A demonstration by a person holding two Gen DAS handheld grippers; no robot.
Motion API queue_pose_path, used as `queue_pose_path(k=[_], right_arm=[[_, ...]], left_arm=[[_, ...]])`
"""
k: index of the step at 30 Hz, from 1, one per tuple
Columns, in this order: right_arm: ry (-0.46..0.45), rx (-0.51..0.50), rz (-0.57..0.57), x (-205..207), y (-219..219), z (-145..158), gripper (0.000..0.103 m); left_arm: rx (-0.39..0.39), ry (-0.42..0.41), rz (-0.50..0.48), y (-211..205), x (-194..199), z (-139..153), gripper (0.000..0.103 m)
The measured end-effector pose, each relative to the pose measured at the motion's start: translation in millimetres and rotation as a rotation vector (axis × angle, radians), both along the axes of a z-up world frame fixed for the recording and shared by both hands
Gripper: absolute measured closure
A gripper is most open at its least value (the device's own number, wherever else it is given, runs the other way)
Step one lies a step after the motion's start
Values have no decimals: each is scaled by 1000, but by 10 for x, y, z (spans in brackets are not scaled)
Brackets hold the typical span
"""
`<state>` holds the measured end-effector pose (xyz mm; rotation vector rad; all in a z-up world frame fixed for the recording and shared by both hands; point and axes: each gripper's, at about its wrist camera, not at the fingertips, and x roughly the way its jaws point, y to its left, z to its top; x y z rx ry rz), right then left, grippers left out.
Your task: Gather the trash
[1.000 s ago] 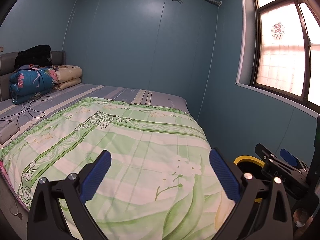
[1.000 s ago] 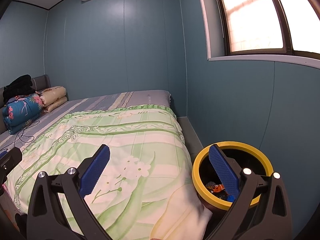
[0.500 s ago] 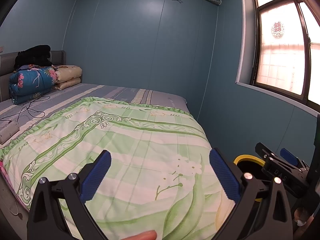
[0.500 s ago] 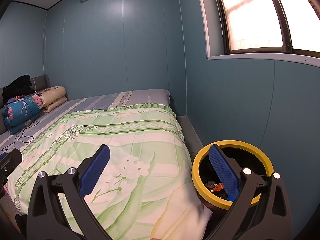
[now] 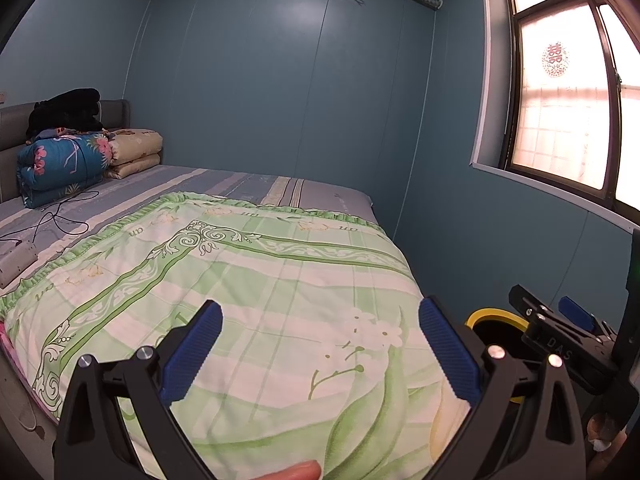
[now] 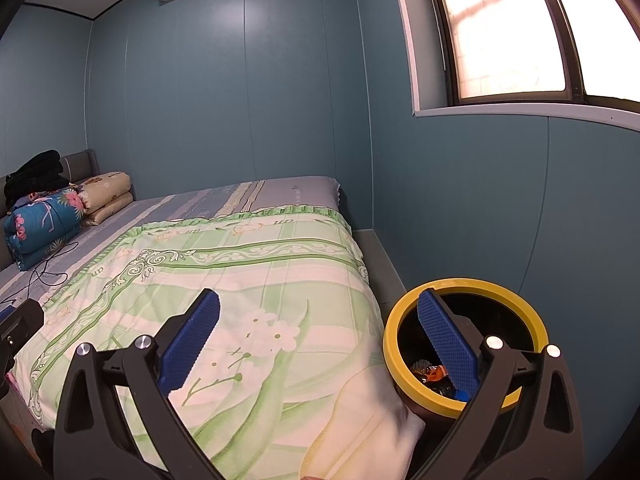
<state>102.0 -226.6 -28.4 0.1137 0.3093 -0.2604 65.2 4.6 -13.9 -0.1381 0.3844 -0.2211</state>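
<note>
A black bin with a yellow rim stands on the floor beside the bed's near right corner; colourful wrappers lie at its bottom. My right gripper is open and empty, held over the quilt's corner with its right finger in front of the bin's mouth. My left gripper is also open and empty, above the green floral quilt. In the left wrist view the bin shows partly behind the right gripper's body. No loose trash shows on the quilt.
The bed fills the room's left side, with folded blankets and black clothes at the headboard, a cable and a white power strip. Blue walls and a window close in on the right. A fingertip shows at the bottom edge.
Both grippers have stayed almost still and open. A fingertip has come into sight at the bottom of the left wrist view.
</note>
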Motion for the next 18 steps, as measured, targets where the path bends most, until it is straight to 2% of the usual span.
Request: queue_pose_path(k=[18], right_arm=[[5, 3, 2, 5, -2, -11, 8]], left_arm=[[-5, 7, -5, 21, 8, -1, 8]])
